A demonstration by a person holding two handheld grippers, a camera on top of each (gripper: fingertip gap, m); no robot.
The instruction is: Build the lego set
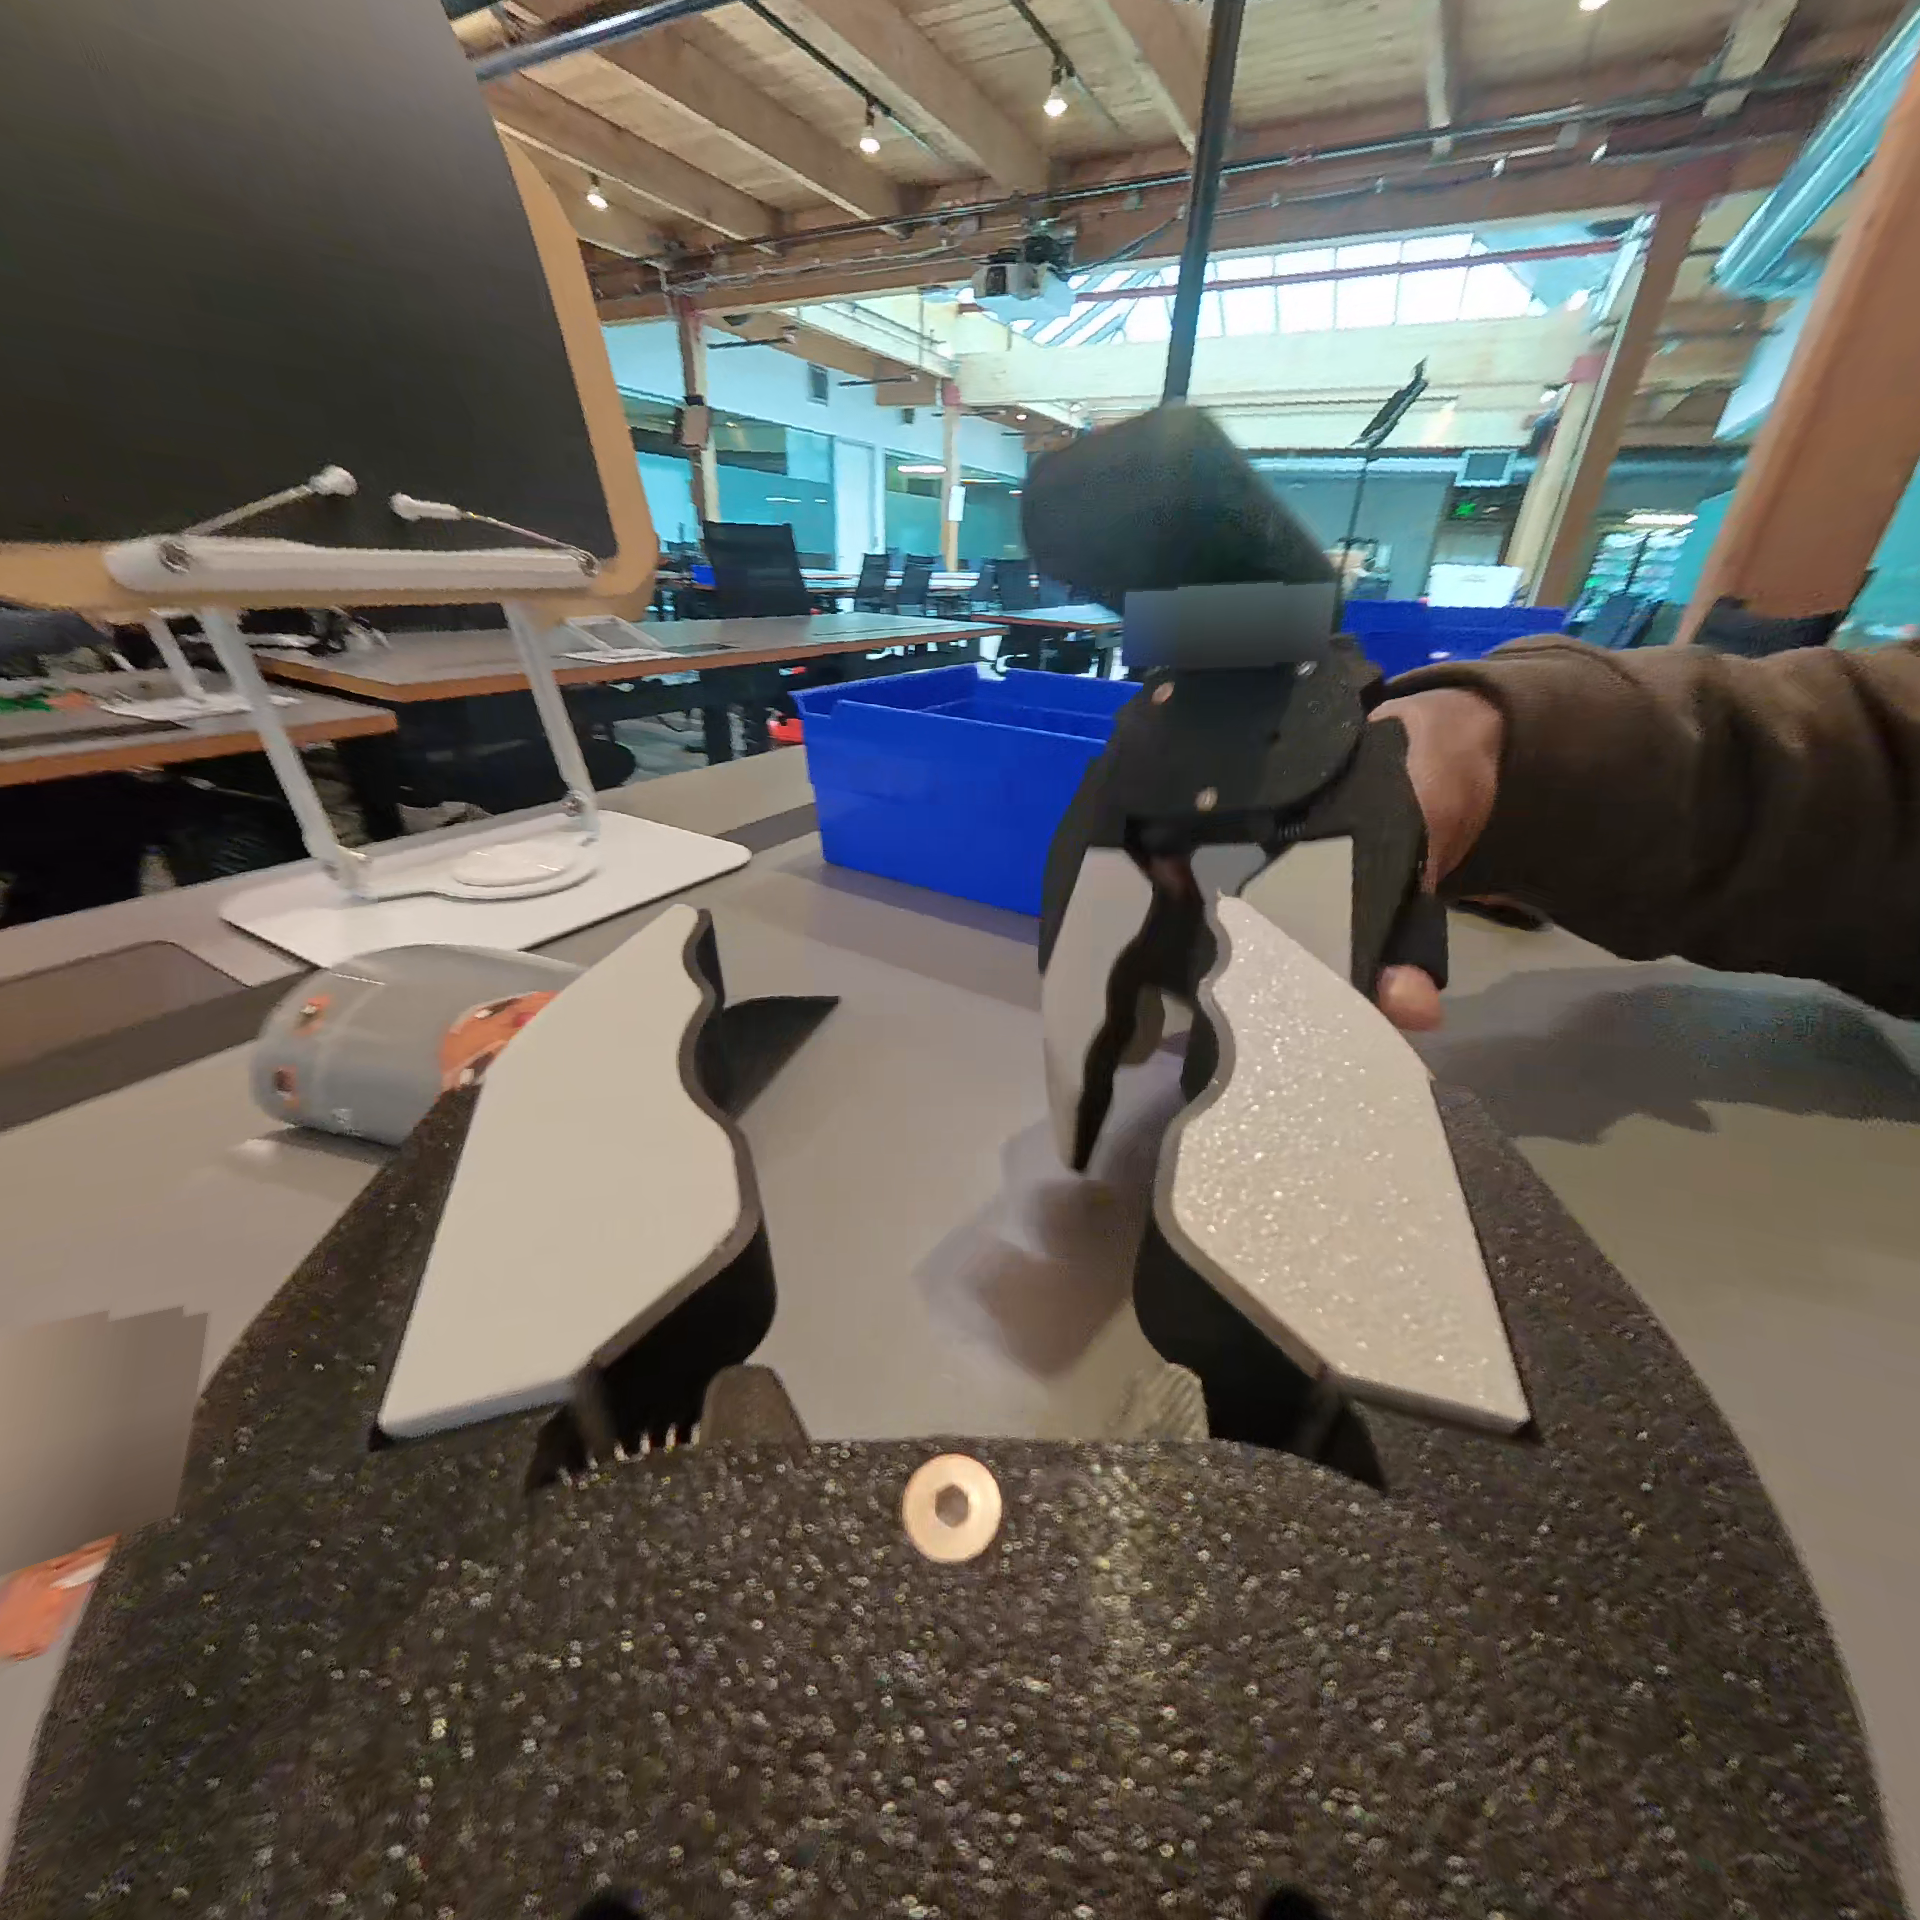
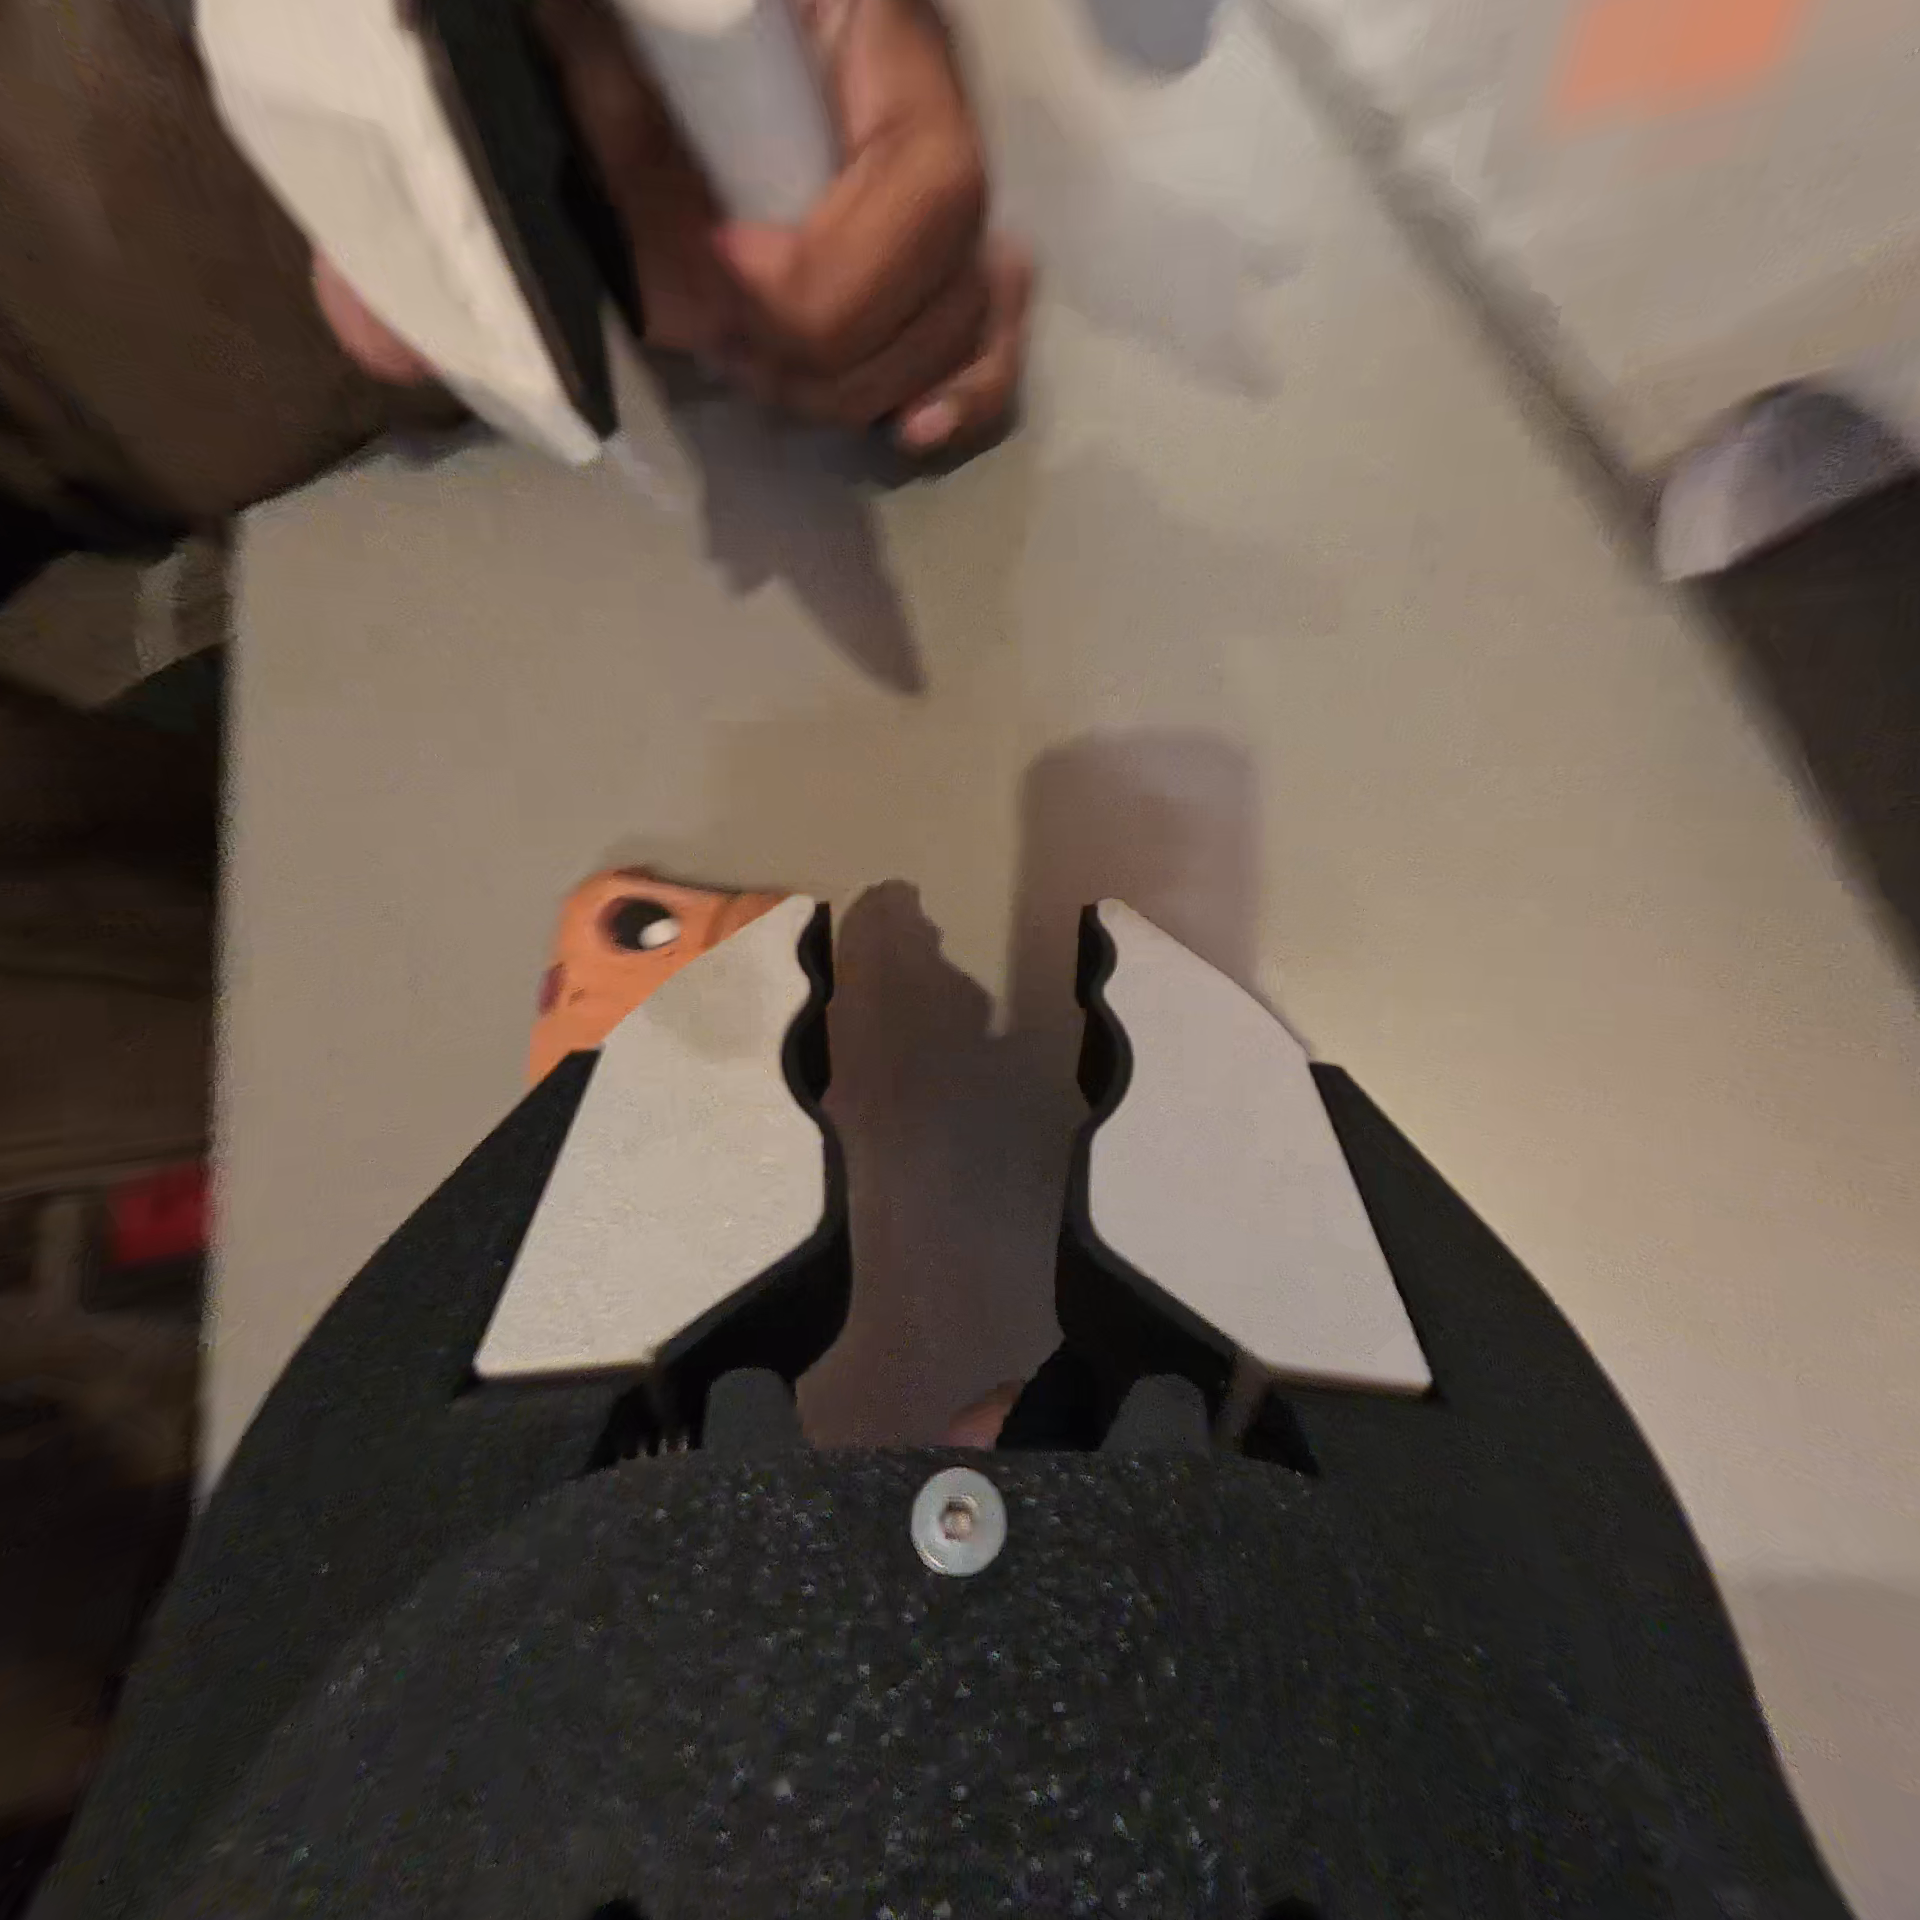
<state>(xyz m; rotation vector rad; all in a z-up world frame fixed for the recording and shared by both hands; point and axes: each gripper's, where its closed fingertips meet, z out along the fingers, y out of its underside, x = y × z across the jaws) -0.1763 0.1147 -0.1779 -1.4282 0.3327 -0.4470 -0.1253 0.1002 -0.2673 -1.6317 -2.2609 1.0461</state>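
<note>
Both claws hang parted and empty over the grey table (image 1: pixel 883 1091): left gripper (image 1: pixel 940 1023), right gripper (image 2: pixel 956 914). No bricks show; the likely lego pack (image 1: pixel 353 1049), grey and orange, lies just left of the left gripper, long axis crosswise, so that hand looks nearer. Blue bins (image 1: pixel 935 790) stand behind, open office beyond.

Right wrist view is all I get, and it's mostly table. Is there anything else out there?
Observer: Blue bins stand on the table behind your right gripper.
Operator: Is the other gripper holding something?
Observer: No, the left gripper is open, with nothing between its fingers.
Operator: Anything more?
Observer: A dark screen sits on a white stand, far left.
</note>
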